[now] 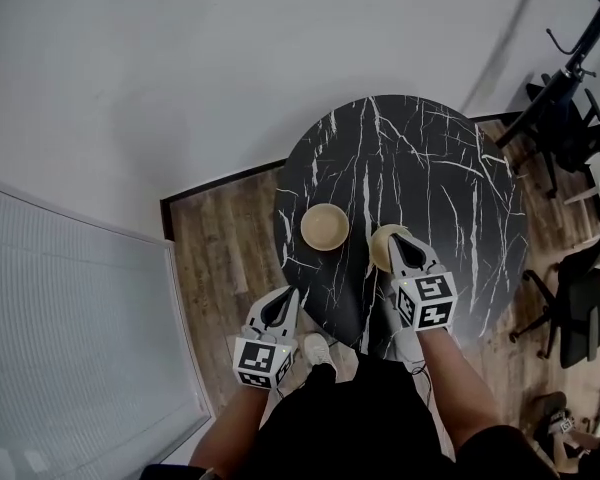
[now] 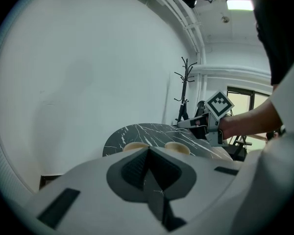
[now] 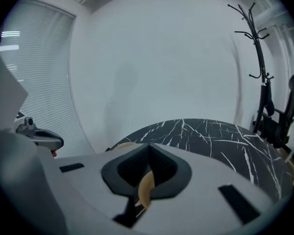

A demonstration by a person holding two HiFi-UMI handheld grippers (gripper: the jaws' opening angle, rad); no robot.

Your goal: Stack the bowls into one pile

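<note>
Your right gripper (image 1: 404,246) is clamped on the rim of the right bowl (image 1: 381,247) at frame centre; the other bowl (image 1: 325,226) sits just left, and your left gripper (image 1: 283,300) is pressed closed, empty, off the bench (image 1: 430,158) at lower left

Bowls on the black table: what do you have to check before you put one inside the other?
1. Right gripper jaws shut on the right bowl rim: ok.
2. Left bowl upright and empty: ok.
3. Left gripper away from the left bowl, jaws together, holding nothing: ok.
4. Table bare between the bowls: ok.
5. Right bowl lifted off the table: cannot tell.
</note>
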